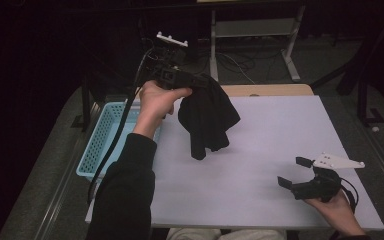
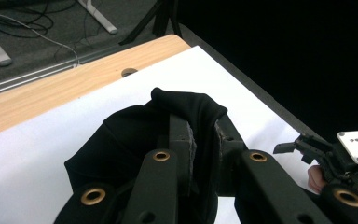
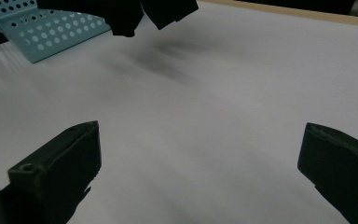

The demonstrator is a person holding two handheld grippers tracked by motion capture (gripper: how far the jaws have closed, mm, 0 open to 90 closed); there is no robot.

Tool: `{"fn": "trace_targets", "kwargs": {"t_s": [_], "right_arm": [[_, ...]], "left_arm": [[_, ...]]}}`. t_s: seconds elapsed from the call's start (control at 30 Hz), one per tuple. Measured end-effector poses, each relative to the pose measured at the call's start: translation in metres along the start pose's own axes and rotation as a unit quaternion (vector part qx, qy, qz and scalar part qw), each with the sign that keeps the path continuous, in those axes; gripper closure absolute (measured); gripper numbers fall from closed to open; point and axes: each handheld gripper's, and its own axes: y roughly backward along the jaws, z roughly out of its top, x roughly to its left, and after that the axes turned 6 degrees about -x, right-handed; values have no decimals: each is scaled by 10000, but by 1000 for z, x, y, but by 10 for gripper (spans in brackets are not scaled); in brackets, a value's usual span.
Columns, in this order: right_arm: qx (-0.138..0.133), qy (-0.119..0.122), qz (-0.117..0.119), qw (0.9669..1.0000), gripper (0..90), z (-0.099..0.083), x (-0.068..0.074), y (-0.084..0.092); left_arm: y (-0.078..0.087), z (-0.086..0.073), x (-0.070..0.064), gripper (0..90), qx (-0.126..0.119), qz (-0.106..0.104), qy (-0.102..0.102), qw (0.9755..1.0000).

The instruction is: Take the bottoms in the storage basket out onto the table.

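A black cloth (image 1: 207,120) hangs in the air above the white table (image 1: 280,130), left of its middle. My left gripper (image 1: 202,82) is shut on the cloth's upper edge, held up by a hand at the back left. In the left gripper view the cloth (image 2: 121,140) bunches over and between the black jaws, pinched at my left gripper (image 2: 204,126). My right gripper (image 1: 294,172) rests low at the table's front right, held in a hand, open with nothing between its jaws. The right gripper view has my right gripper (image 3: 200,154) wide apart over bare table, with the cloth's lower ends (image 3: 140,11) dangling at the top.
A light blue perforated basket (image 1: 100,140) stands at the table's left edge, seen also as the basket (image 3: 51,28) in the right gripper view. A wooden strip (image 1: 267,90) runs along the table's far side. Metal stand legs and cables (image 1: 250,45) lie on the floor behind.
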Motion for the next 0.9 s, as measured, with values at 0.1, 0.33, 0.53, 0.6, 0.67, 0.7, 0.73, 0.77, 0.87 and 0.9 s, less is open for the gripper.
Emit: {"fn": "trace_targets", "kwargs": {"t_s": [0.1,0.33,0.53,0.6,0.67,0.7,0.73,0.77,0.87,0.9], "right_arm": [[-4,3,5,10000,0,0,0,0],[2,13,18,10000,0,0,0,0],[5,18,22,10000,0,0,1,0],[3,18,24,10000,0,0,1,0],[5,14,33,10000,0,0,1,0],[7,15,35,10000,0,0,1,0],[10,16,36,10000,0,0,1,0],[12,17,37,10000,0,0,1,0],[10,28,46,10000,0,0,1,-1],[15,30,49,10000,0,0,1,-1]], "left_arm": [[-7,-2,-1,817,15,-49,-22,10000],[-25,-11,-2,817,106,-173,-35,9998],[-42,-18,-3,818,227,-262,-70,9994],[-46,-20,-4,820,250,-285,-78,9993],[-50,-22,-5,823,258,-310,-79,9992],[-52,-22,-5,834,257,-324,-80,9991],[-53,-23,-5,841,244,-367,-84,9990],[-54,-24,-5,842,243,-401,-65,9989],[-59,-26,-5,845,287,-394,-74,9988],[-60,-27,-4,847,299,-393,-71,9988]]}}
